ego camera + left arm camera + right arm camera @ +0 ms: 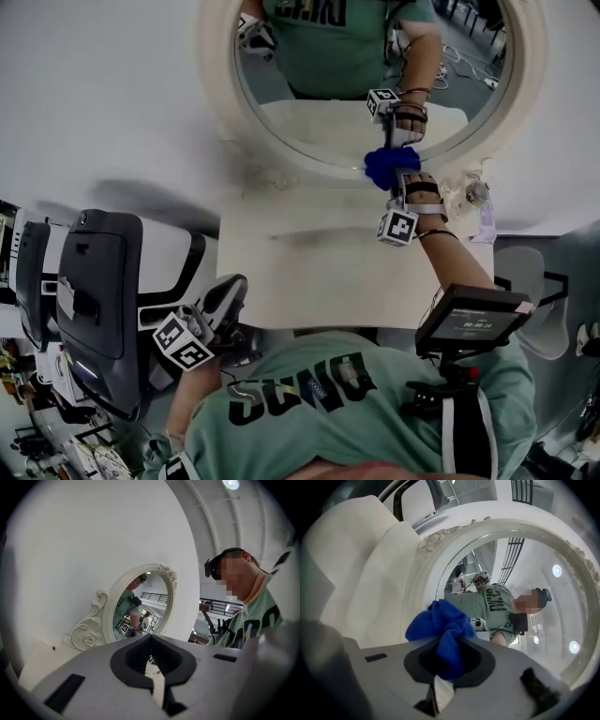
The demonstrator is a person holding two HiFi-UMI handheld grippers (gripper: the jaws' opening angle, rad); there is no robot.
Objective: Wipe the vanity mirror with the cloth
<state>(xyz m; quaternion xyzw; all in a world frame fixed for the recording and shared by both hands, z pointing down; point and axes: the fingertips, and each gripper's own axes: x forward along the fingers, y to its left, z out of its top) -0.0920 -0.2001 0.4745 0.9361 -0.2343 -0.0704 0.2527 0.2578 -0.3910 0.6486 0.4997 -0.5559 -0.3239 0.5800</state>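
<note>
Looks early in the wipe: cloth [440, 623] clenched in right claw [449, 662], pressed to the lower edge of the vanity mirror [319, 112] (left claw [151, 665] closed on nothing, held low), most of it seemingly left.

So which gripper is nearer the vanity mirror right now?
Right. The right gripper holds the blue cloth at the lower rim of the vanity mirror; the left gripper hangs by the near left corner of the table, well short of it.

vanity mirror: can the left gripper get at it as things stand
Probably, with a forward reach: the left gripper hangs back by the person's body, yet nothing shows between it and the round white-framed vanity mirror.
</note>
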